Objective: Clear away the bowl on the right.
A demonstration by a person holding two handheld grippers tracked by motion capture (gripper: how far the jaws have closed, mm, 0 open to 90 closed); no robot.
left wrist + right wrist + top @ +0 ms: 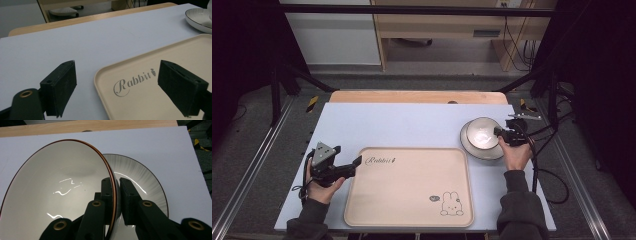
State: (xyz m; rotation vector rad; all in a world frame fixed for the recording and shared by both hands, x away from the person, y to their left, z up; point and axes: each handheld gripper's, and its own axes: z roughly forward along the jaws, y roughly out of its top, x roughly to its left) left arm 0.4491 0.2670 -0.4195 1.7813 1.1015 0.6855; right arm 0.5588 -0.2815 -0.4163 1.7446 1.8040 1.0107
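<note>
Currently, the right gripper (117, 202) is clamping the glossy white bowl's (60, 192) rim over the ribbed plate (142, 177); the left gripper (117, 87) is hovering wide open beside the beige tray (155, 100).

Both tools are black, each with two blocky jaws on flat arms pinned by brass-ringed rivets. The left tool (357, 162) carries a grey three-cornered plate on top; a black cable trails behind the right tool (498, 132). The person wears dark grey sleeves (522, 207).
</note>
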